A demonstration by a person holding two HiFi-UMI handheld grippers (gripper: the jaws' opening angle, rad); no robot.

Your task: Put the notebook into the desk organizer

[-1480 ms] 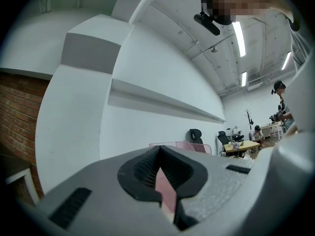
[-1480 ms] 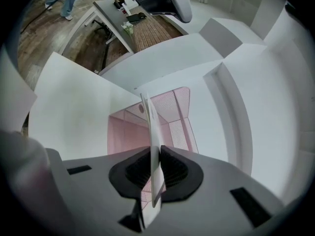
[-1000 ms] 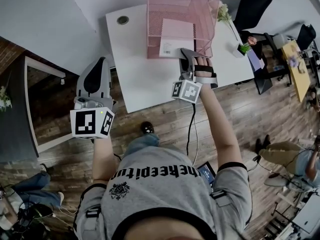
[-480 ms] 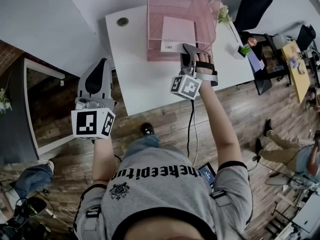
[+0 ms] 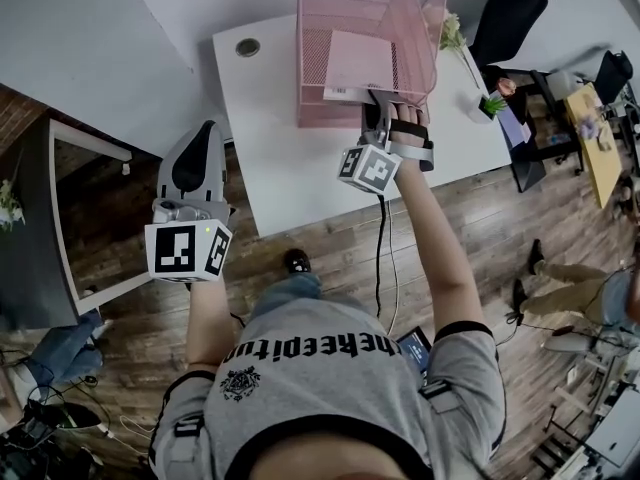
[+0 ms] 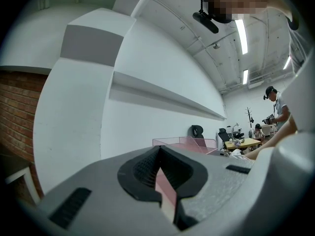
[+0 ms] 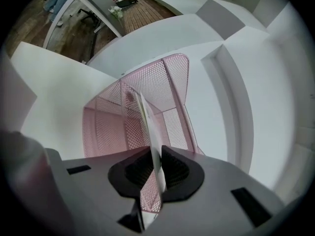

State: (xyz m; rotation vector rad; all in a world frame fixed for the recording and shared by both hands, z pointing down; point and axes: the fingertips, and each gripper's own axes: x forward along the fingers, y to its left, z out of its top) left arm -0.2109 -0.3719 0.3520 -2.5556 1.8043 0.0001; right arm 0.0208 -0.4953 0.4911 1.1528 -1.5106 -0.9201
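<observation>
The right hand-held gripper (image 7: 156, 173) is clamped on the edge of the notebook (image 5: 358, 63), which sits partway inside the pink desk organizer (image 5: 315, 28) on the counter (image 5: 290, 158). Left of the organizer, the left hand-held gripper (image 6: 160, 181) has its jaws together, empty.

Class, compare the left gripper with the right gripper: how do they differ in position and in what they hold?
The left gripper hangs beside the desk, clear of it; the right gripper reaches the pink organizer. The left gripper's jaws are nearly shut on nothing; the right gripper's clamp the notebook. Each carries a marker cube.
</observation>
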